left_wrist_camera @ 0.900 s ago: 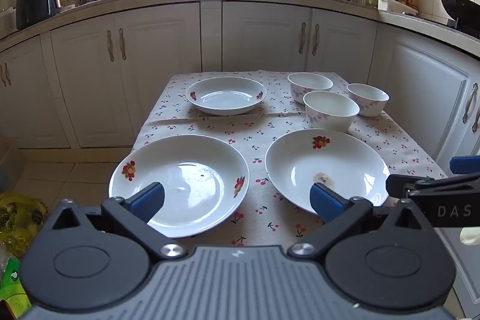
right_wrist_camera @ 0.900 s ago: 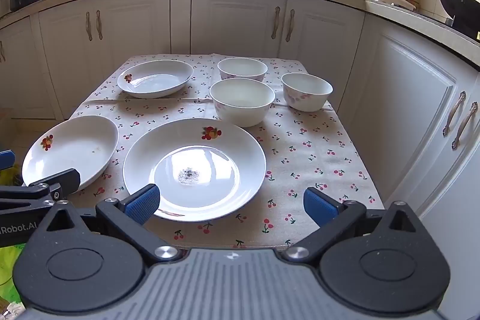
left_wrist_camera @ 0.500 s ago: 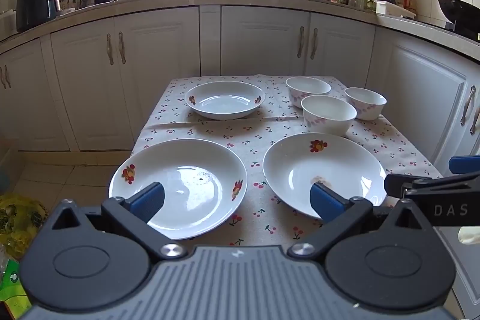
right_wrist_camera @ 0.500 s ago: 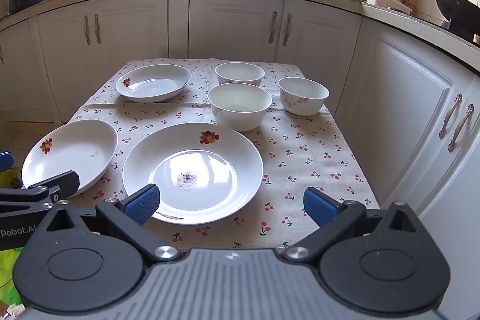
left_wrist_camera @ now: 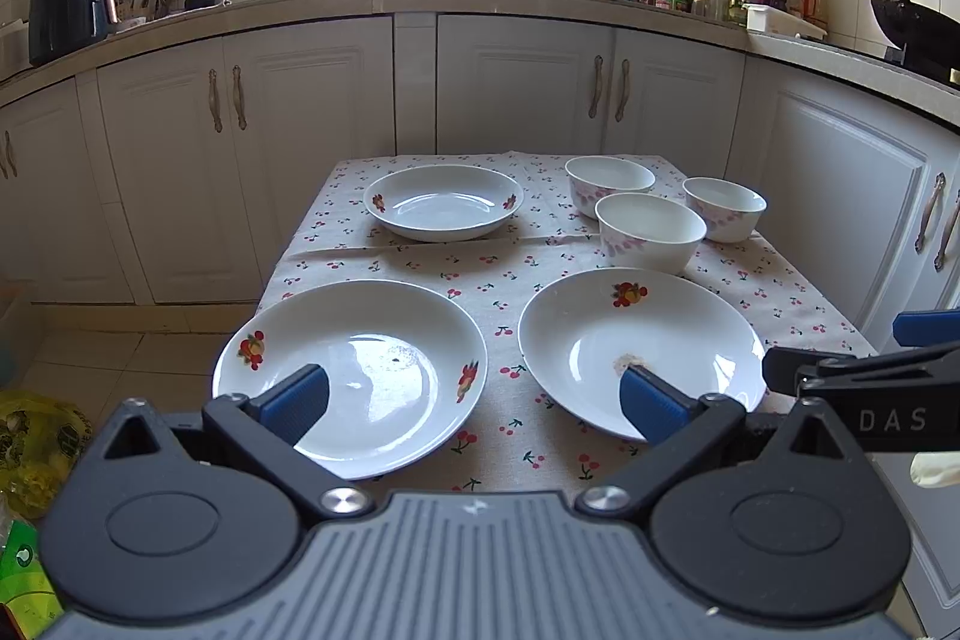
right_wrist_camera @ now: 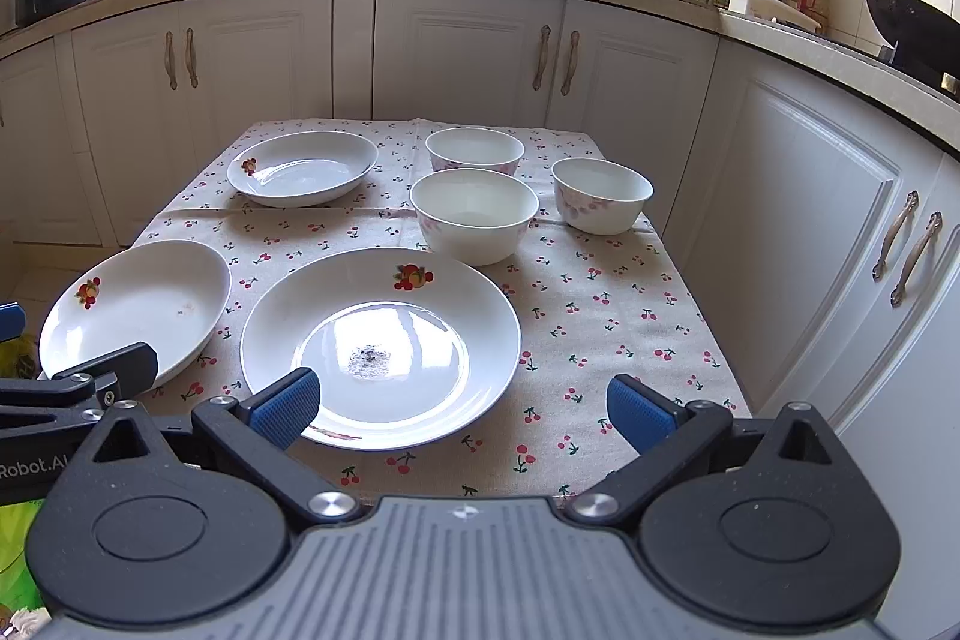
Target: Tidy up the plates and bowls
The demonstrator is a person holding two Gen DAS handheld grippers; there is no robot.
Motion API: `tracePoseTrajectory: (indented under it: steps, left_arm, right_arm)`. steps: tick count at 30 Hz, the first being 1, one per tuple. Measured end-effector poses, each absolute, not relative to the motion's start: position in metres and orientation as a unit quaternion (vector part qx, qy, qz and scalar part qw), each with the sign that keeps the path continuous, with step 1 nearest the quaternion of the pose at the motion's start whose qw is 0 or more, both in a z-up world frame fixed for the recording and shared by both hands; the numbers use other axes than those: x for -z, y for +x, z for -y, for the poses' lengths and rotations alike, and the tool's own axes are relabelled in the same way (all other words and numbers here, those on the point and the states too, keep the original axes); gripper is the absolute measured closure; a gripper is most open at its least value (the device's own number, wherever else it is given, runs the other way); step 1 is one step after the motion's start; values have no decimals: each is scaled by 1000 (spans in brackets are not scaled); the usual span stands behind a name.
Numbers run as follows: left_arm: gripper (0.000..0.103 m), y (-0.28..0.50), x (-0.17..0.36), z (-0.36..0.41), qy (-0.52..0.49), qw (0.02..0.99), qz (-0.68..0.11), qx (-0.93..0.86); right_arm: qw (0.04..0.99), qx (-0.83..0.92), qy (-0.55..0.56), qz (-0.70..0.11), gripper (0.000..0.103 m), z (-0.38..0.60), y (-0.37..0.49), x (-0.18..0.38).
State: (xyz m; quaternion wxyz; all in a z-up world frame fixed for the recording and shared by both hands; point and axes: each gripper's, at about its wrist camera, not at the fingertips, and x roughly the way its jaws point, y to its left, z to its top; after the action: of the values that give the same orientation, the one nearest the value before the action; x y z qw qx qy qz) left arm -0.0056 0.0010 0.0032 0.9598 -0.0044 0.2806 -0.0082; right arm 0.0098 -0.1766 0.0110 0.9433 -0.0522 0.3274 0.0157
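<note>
Kitchen table (right_wrist_camera: 630, 316) (cherry cloth): near plate (left_wrist_camera: 351, 376) overhangs its left edge.

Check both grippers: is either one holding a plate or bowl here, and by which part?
Nothing is held. The left gripper and right gripper both stand open above the near edge of the table, with no plate or bowl between their pads.

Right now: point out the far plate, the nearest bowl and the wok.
far plate (right_wrist_camera: 300, 172), right wrist view, inner floor.
nearest bowl (right_wrist_camera: 474, 211), right wrist view, inside bottom.
wok (left_wrist_camera: 912, 25), left wrist view, dark outer side.
</note>
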Motion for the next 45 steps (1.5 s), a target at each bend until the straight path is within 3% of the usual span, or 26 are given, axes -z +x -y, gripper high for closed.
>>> tracePoseTrajectory:
  steps: [45]
  left_arm:
    - [1, -6, -4, 2, -5, 961, -277, 14]
  right_arm:
    - [946, -5, -63, -317, 0, 175, 9, -14]
